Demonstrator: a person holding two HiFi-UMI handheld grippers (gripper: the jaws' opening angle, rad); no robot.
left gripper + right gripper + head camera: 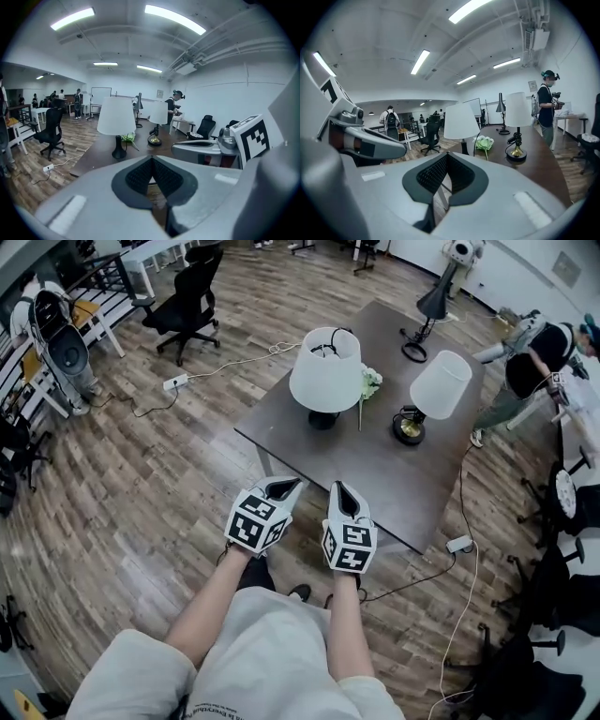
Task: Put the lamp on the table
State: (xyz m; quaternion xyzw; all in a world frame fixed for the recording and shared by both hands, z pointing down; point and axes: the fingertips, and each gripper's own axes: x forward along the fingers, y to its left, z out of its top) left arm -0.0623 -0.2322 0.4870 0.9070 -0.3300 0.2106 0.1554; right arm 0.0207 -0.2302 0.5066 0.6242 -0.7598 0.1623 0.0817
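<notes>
- Holding both tools out over the wooden floor (141, 484), we stand just short of the near corner of the dark table (375, 479); neither tool touches it.
- Left gripper (281, 486): in the left gripper view its jaws are brought together, with the tips meeting and nothing between them.
- Right gripper (339, 491): in the right gripper view its jaws are likewise closed tip to tip and hold nothing. The two tools sit side by side, close but apart.
- Black-based lamp (325, 371): we see it upright on the table, toward the left edge, under a broad white shade.
- Brass-based lamp (439, 385): it is also upright on the table, to the right of the first and well apart from it, with a narrower white shade.
- Green-and-white flower sprig (371, 381): it lies on the tabletop between the two shaded lamps, just beside the broader shade.
- Black desk lamp (431, 304): it stands at the table's far end.
- Surroundings: we note a black office chair (192, 292) and a white power strip (175, 382) on the floor to the left, and a person (530, 362) standing beyond the table's right side.
</notes>
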